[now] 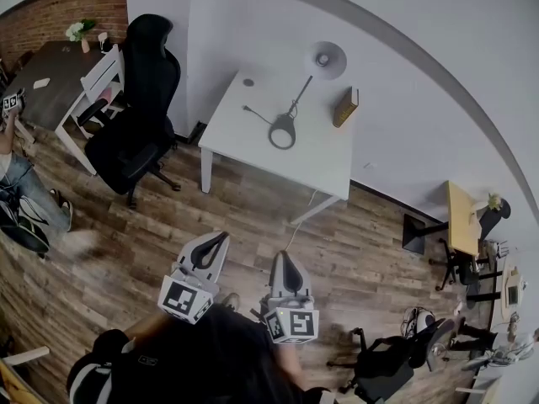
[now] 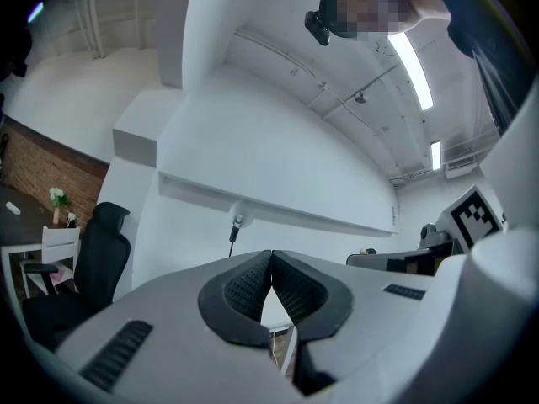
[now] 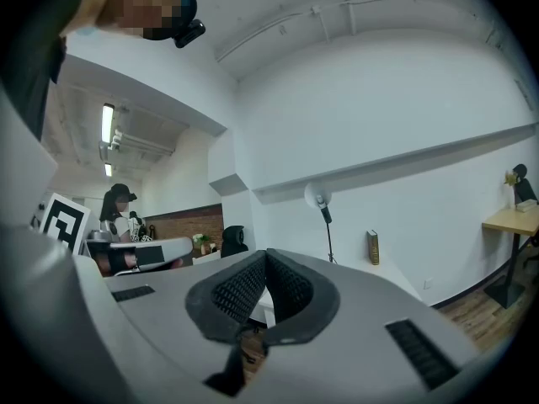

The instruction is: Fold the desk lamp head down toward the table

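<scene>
A desk lamp stands upright on the white table (image 1: 253,141): round black base (image 1: 282,132), thin black arm, white round head (image 1: 326,59) up near the wall. The lamp head (image 3: 317,195) shows far off in the right gripper view, and the lamp arm (image 2: 234,230) in the left gripper view. Both grippers hang over the wooden floor well short of the table. My left gripper (image 1: 221,241) is shut with nothing between its pads. My right gripper (image 1: 284,258) is shut and empty too.
A brown book (image 1: 345,106) stands on the table's right side beside the lamp. A black office chair (image 1: 139,116) sits left of the table, with a dark desk (image 1: 46,78) and white chair beyond. A small yellow-topped table (image 1: 461,217) stands at the right. Another person (image 3: 118,217) stands far left.
</scene>
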Tool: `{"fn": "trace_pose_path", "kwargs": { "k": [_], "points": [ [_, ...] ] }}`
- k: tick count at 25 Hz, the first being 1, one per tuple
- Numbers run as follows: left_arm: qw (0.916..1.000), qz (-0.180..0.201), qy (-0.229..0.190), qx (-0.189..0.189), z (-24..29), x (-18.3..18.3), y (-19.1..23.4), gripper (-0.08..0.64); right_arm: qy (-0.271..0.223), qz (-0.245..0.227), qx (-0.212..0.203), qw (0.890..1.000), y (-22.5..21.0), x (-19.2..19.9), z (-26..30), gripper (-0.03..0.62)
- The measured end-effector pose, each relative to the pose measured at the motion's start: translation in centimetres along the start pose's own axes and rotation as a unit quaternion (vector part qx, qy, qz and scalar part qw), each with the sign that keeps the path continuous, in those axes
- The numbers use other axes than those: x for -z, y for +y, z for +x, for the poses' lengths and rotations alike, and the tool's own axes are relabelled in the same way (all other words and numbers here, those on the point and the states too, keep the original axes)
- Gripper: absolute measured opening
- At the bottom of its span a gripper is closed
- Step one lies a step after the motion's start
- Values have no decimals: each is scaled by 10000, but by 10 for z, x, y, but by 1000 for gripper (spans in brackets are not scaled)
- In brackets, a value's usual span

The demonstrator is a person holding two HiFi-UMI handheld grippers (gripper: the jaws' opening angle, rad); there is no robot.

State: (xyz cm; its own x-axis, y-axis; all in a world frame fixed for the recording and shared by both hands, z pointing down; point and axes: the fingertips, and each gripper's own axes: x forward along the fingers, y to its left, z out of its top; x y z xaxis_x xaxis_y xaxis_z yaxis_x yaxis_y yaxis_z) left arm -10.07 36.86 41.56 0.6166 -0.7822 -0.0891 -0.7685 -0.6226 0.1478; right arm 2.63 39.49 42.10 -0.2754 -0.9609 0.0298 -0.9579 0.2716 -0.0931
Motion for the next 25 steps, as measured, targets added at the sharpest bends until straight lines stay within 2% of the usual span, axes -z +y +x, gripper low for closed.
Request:
{"fn": "trace_pose_path", "kwargs": {
  "k": [15,21,25],
  "points": [
    [9997,-94,120,168,-12,1,56,26,49,34,294,9996,35,11,43,14],
    [9996,-183,114,155,5,7,69,26,63,35,329,9994,27,13,62,14],
    [9997,-167,160,70,31,14,74,26,62,30,266,9996,4,14,84,14]
  ]
}}
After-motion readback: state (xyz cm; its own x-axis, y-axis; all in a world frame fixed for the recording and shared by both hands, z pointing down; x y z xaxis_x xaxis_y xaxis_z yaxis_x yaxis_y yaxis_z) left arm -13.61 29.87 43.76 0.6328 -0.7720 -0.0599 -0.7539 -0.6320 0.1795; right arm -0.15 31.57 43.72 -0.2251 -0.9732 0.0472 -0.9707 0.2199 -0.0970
